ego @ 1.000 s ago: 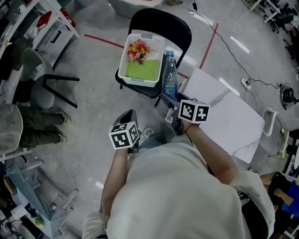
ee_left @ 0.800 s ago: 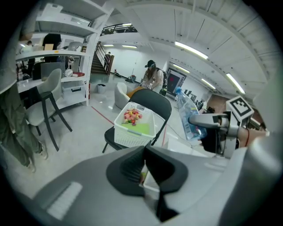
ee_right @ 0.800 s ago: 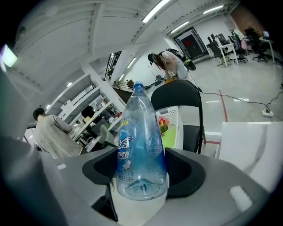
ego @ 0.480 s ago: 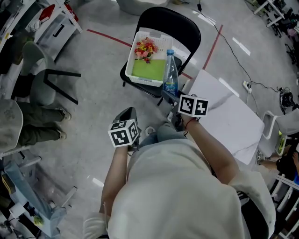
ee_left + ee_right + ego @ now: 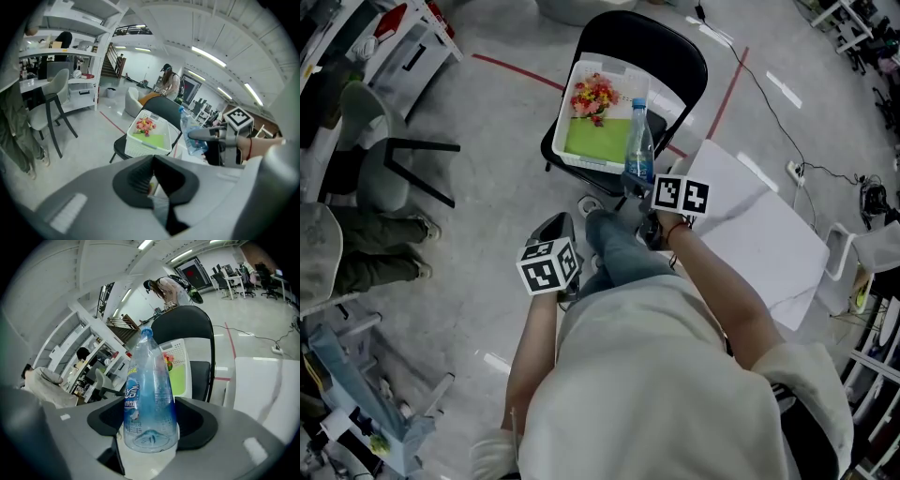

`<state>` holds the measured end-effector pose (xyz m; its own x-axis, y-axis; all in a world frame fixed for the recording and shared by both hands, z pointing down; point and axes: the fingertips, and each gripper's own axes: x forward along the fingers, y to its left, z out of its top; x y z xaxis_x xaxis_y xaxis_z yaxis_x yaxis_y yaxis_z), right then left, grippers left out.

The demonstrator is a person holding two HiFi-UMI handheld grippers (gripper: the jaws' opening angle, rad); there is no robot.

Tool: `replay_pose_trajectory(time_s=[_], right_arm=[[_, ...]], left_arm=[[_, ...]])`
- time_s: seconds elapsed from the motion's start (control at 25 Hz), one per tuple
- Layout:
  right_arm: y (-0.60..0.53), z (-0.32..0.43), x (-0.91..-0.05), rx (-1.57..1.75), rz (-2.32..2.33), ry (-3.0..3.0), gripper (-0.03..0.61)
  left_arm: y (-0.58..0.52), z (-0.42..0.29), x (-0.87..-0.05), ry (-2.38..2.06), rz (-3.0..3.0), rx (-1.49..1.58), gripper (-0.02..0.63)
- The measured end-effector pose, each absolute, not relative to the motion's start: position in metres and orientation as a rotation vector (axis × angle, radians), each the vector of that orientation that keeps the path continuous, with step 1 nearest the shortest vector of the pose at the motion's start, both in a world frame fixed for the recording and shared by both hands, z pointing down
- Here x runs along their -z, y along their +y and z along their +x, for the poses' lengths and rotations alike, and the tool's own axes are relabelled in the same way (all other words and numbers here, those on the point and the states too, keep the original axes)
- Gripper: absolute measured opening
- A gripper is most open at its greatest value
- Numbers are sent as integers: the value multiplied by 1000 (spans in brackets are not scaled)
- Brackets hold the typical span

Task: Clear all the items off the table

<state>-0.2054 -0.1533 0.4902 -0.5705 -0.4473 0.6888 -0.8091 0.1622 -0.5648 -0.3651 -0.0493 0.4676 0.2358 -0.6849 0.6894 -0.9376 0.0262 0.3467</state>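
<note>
My right gripper [image 5: 637, 185] is shut on a clear blue water bottle [image 5: 638, 148], which it holds neck-forward near the front right corner of a white basket [image 5: 584, 164]. In the right gripper view the bottle [image 5: 150, 399] fills the gap between the pads. The basket sits on a black folding chair [image 5: 675, 47] and holds a bunch of flowers [image 5: 592, 94] and a flat green item [image 5: 595, 136]. My left gripper [image 5: 562, 227] is shut and empty, lower left of the chair over the floor; its jaws meet in the left gripper view [image 5: 152, 161].
A white table [image 5: 759, 234] stands to the right of the chair. A grey chair [image 5: 370, 141] and a seated person's legs [image 5: 366, 262] are at the left. A cable [image 5: 769, 103] and red tape lines cross the floor behind.
The right gripper has carried the bottle forward, closer to the basket. The person's leg has stepped forward under the grippers. The left gripper has barely shifted.
</note>
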Motion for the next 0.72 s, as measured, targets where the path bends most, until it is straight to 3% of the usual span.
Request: replay_pose_trajectory(time_s=[0.72], right_arm=[[-213,-231,-547,-1354,1090,-1950,328]], left_arm=[[-117,-391,-491,-1496,1655,-427,9]])
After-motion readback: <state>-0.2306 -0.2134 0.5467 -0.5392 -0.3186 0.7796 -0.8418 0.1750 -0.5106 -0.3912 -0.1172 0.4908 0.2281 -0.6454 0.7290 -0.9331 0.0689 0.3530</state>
